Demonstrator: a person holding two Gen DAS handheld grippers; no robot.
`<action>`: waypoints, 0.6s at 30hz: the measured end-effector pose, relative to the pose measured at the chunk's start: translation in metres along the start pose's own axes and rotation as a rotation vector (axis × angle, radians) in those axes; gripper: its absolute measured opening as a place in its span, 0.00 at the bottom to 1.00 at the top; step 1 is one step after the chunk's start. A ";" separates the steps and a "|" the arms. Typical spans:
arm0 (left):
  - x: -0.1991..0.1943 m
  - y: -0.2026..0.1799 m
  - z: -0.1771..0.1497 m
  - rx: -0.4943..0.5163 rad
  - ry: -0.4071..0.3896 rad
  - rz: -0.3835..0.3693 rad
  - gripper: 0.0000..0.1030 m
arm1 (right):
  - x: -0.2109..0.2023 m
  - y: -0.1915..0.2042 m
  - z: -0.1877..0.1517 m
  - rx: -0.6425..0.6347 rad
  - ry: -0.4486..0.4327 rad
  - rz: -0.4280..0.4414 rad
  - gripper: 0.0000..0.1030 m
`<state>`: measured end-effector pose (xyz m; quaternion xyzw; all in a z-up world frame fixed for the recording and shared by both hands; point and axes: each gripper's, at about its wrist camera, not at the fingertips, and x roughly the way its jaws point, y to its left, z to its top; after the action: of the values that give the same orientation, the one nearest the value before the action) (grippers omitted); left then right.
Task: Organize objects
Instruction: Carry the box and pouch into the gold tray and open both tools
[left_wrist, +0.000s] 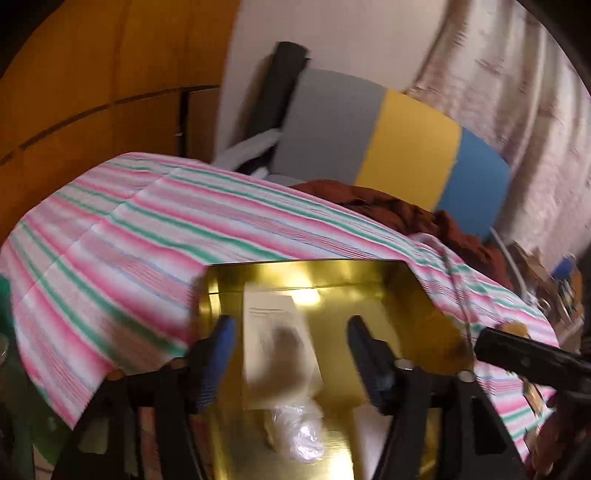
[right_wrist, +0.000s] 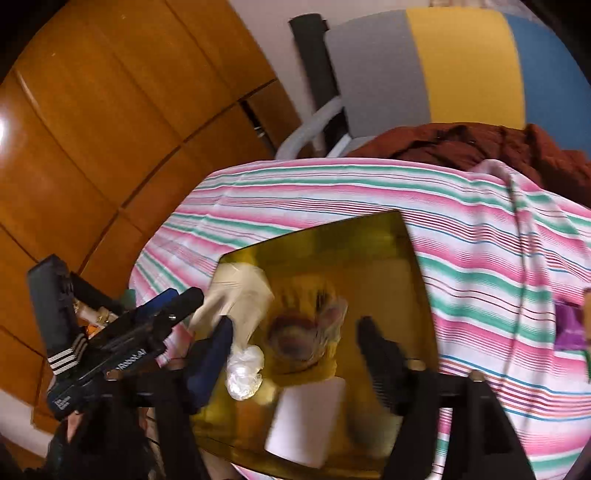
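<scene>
Gold box (left_wrist: 410, 295) open, holds white packet (left_wrist: 277, 339) | left tongs (left_wrist: 290, 328) agape | right tongs (right_wrist: 295, 332) agape

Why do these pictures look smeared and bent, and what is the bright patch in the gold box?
Left wrist view: motion blur smears the white packet; lamp glare flares on the gold box back wall; the fisheye lens bows the striped cloth. Right wrist view: box contents blur, the wooden cupboard curves, a highlight at the left edge.
</scene>
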<state>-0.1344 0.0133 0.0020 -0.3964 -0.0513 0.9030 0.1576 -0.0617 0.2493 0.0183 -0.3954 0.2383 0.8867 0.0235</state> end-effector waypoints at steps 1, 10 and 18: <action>0.000 0.005 -0.003 -0.017 0.004 0.006 0.67 | 0.001 0.004 -0.002 -0.012 0.004 0.004 0.70; -0.026 0.010 -0.032 -0.070 -0.011 -0.018 0.67 | -0.004 0.011 -0.039 -0.100 0.034 -0.104 0.79; -0.044 -0.026 -0.049 0.033 -0.024 -0.011 0.67 | -0.028 -0.001 -0.060 -0.112 -0.013 -0.202 0.88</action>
<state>-0.0640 0.0220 0.0046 -0.3823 -0.0402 0.9077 0.1685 -0.0011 0.2280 0.0039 -0.4125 0.1472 0.8942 0.0923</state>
